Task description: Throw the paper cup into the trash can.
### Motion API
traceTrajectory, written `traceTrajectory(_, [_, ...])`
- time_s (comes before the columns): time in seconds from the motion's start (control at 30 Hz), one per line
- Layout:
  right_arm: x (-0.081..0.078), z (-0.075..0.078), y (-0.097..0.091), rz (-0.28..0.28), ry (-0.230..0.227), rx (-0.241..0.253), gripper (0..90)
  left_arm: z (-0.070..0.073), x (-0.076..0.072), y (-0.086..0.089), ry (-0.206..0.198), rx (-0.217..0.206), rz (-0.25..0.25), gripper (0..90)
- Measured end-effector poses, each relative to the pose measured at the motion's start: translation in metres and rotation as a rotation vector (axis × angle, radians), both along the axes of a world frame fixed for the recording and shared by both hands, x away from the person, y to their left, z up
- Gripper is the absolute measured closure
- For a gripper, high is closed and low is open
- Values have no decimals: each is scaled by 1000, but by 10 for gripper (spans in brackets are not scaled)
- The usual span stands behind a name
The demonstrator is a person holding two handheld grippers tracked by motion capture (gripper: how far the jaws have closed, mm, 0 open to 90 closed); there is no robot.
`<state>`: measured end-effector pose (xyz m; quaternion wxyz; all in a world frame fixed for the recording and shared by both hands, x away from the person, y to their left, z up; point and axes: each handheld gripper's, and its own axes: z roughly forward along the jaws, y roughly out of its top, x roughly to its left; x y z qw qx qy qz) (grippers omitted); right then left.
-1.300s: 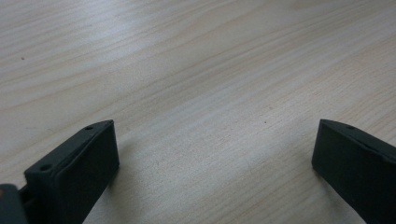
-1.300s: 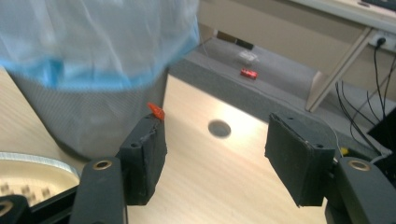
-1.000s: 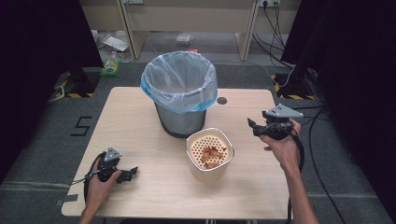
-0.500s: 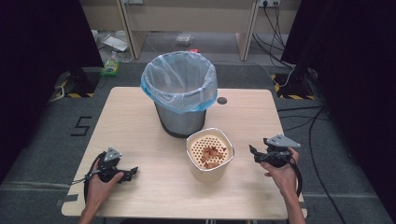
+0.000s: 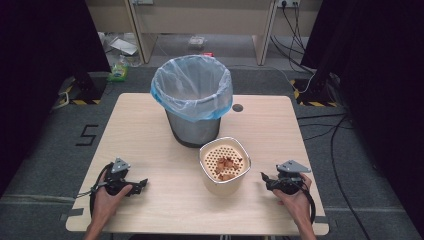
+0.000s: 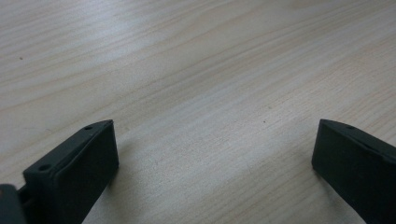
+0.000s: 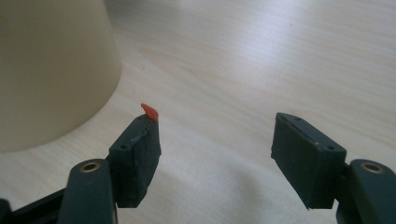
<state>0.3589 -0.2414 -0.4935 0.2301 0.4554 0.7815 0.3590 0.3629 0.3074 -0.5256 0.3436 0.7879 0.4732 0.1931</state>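
Observation:
A cream tub (image 5: 223, 184) with a perforated insert holds orange-brown scraps (image 5: 225, 167) near the table's front centre. My right gripper (image 5: 265, 178) rests low on the table just right of the tub and points at it. In the right gripper view the gripper (image 7: 215, 135) is open; its jaws have just been opening and nothing lies between them. A small orange scrap (image 7: 150, 112) sticks to the tip of the left jaw, with the tub's wall (image 7: 51, 70) close beyond it. My left gripper (image 5: 142, 184) sits at the front left, and in its own view it (image 6: 215, 140) stands open over bare wood.
A grey bin (image 5: 192, 131) lined with a blue bag (image 5: 192, 85) stands behind the tub, at the middle of the wooden table (image 5: 140, 130). A dark round hole (image 5: 237, 107) lies to the bin's right. Cables run over the floor at the right.
My right hand has come down from above the table's right side to the tabletop beside the tub. The left hand has stayed put.

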Motion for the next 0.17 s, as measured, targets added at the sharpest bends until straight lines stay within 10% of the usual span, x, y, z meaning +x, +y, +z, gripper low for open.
traceTrajectory(0.17, [-4,-4,4,17,13,-8,309,0,0,0,1,-1,0,0])
